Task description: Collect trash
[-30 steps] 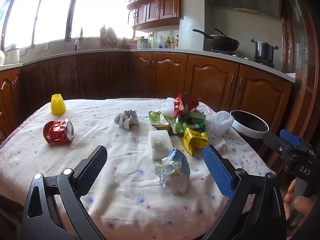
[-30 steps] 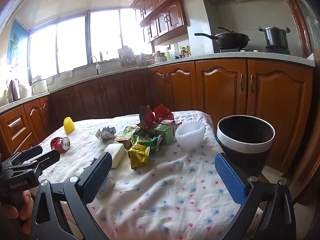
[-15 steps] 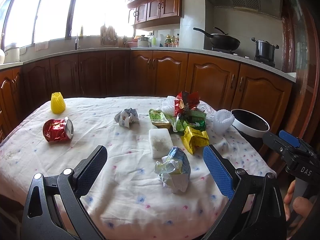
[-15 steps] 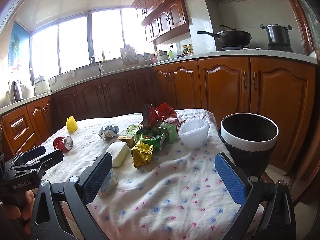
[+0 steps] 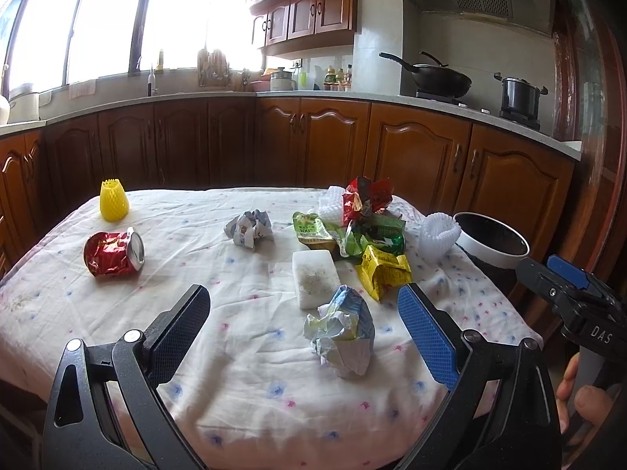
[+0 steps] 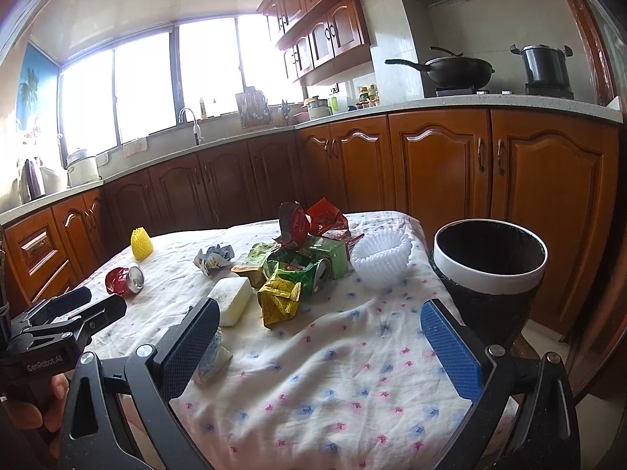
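1. Progress: we judge nothing collected; all the litter lies on the floral tablecloth (image 5: 254, 356), and what we see of the bin's inside is bare.
2. Left gripper (image 5: 301, 315): spread wide, empty, above the crumpled paper wrapper (image 5: 341, 337).
3. Right gripper (image 6: 319, 337): spread wide, empty, over the near cloth.
4. Trash bin (image 6: 490, 266): round, white rim, dark liner, just beside the table's right edge.
5. Crushed red can (image 5: 113, 252): dented metal, far left.
6. Wrapper heap (image 6: 301, 254): glossy red, green, yellow foil.
7. White foam block (image 5: 313, 278): rectangular, grainy.
8. Foam fruit nets: yellow (image 5: 113, 205), white (image 6: 382, 258), meshed, soft.
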`<state>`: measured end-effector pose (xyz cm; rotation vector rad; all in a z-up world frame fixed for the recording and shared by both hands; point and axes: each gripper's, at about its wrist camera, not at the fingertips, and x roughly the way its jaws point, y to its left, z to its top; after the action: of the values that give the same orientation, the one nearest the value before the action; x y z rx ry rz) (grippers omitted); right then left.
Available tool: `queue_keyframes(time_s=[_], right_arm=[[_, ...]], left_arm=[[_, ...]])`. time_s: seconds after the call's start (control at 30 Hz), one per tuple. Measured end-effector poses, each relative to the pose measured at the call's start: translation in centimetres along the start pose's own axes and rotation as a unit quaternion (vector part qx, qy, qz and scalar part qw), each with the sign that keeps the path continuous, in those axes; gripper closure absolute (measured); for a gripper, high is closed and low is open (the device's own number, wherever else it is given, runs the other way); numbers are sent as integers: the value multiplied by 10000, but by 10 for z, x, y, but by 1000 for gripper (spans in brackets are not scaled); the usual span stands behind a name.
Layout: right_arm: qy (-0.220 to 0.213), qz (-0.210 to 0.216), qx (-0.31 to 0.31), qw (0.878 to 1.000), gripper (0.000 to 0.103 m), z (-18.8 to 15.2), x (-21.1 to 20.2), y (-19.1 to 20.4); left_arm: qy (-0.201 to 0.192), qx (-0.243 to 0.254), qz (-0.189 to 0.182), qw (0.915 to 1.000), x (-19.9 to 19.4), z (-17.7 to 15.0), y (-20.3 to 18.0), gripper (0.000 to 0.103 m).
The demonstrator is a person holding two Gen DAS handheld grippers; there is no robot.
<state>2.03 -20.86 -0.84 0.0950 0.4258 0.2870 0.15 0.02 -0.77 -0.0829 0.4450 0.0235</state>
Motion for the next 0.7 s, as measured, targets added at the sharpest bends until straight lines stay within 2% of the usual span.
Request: queue_keyframes(time_s=[0.7], right_arm=[[190,178,93,9996,0,-2,11,-2]], left_arm=[[159,0,-40,9999,9,-4,-1,4]])
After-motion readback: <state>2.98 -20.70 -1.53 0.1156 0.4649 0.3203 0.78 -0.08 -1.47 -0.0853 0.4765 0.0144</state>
